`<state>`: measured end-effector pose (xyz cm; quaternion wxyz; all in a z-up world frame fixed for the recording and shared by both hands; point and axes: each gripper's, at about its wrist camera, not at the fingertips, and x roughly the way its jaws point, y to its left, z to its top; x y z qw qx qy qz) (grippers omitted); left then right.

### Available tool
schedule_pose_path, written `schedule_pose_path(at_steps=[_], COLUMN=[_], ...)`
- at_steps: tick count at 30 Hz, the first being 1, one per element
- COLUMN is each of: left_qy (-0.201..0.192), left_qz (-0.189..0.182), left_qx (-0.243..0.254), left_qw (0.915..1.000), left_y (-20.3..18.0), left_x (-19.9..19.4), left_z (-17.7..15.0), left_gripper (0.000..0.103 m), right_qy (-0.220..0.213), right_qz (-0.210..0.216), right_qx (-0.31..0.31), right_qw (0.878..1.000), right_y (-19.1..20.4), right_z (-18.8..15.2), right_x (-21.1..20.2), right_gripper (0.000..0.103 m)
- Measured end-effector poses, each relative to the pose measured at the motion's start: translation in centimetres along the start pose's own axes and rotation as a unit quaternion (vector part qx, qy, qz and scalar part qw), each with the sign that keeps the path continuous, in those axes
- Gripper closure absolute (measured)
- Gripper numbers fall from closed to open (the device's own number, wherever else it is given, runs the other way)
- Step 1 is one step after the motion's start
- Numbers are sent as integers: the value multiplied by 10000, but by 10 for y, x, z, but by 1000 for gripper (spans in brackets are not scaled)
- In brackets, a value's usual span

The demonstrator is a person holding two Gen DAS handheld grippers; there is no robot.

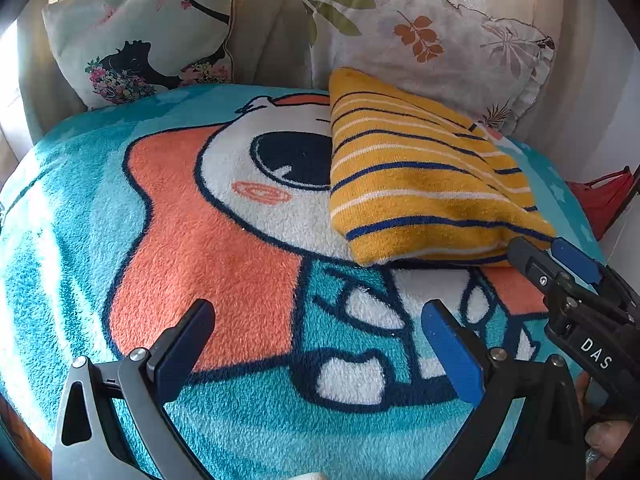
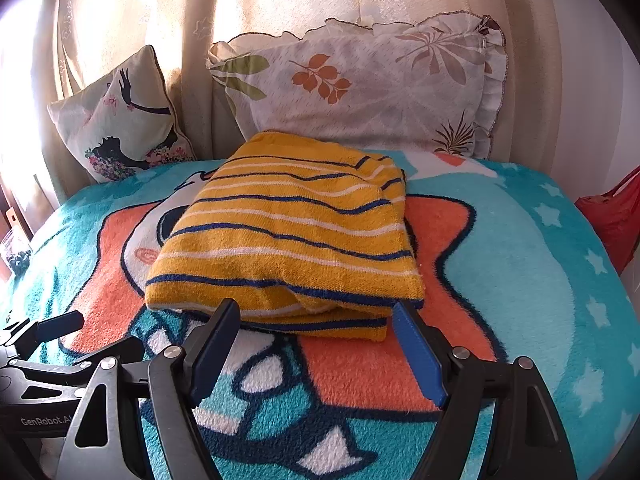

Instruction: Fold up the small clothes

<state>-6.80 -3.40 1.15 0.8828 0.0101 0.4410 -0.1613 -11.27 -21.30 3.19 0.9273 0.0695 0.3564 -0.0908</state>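
Note:
A yellow garment with blue and white stripes (image 2: 288, 236) lies folded into a compact stack on the cartoon fleece blanket (image 2: 520, 264). My right gripper (image 2: 316, 310) stands open just in front of its near folded edge, nothing between the pads. In the left wrist view the same yellow garment (image 1: 416, 176) lies up and to the right. My left gripper (image 1: 320, 312) is open over bare blanket (image 1: 200, 240), well short of the garment. The right gripper (image 1: 554, 258) enters that view at the right, its tips at the garment's near corner.
A patterned cushion (image 2: 120, 120) and a leaf-print pillow (image 2: 360, 88) lean against the beige curtain at the back. A red bag (image 2: 612, 220) hangs past the blanket's right edge. A finger of the person shows at the lower right of the left wrist view.

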Motion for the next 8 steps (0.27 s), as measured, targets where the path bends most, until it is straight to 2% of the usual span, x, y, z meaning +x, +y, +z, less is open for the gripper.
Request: schedule_pose_path(at_steps=[8], left_qy=[-97], left_qz=[-44], left_qx=[1], left_qw=[9999], left_y=[0], left_x=[-13], left_z=[-4], left_gripper=[0], right_qy=[-12], right_qz=[-23], right_qx=[-4], right_qw=[10000], right_y=[2], right_z=[-2], right_x=[-7], right_gripper=[20])
